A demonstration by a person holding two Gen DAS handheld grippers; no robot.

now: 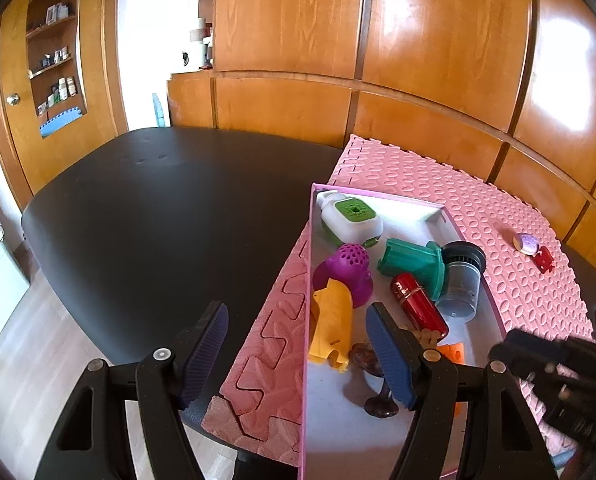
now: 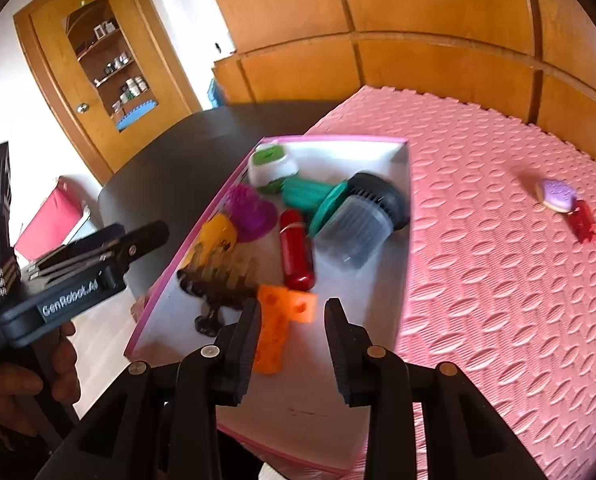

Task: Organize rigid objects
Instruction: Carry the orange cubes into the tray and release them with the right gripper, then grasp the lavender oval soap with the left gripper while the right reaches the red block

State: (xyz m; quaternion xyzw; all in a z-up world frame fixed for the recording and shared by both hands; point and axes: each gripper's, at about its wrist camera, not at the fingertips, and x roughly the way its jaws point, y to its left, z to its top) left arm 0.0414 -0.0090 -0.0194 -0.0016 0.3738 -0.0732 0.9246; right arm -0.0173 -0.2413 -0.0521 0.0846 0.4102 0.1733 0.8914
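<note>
A pink-rimmed white box [image 1: 474, 324] [image 2: 398, 280] lies on a pink foam mat [image 1: 478, 208] [image 2: 498, 280]. It holds several objects: a white and green device [image 1: 350, 218] [image 2: 271, 168], a purple perforated piece [image 1: 348, 268] [image 2: 249, 210], a yellow piece [image 1: 332, 326] [image 2: 215, 236], a green ribbed part [image 1: 412, 262] [image 2: 318, 196], a grey canister [image 1: 460, 280] [image 2: 362, 220], a red cylinder [image 1: 418, 306] [image 2: 295, 248], a brown comb-like stand [image 1: 372, 376] [image 2: 217, 288] and an orange piece [image 2: 277, 328]. A purple oval item [image 1: 525, 243] [image 2: 556, 195] and a small red piece [image 1: 544, 259] [image 2: 584, 220] lie on the mat outside the box. My left gripper [image 1: 298, 354] is open and empty over the box's near left rim. My right gripper [image 2: 291, 344] is open and empty above the box's near end.
A black table [image 1: 169, 220] [image 2: 177, 160] extends left of the mat. Wooden panelled cabinets [image 1: 418, 60] stand behind. A wooden door with a shelf niche [image 1: 53, 52] [image 2: 109, 68] is at the far left. The other gripper shows at the right edge [image 1: 558, 376] and left [image 2: 77, 280].
</note>
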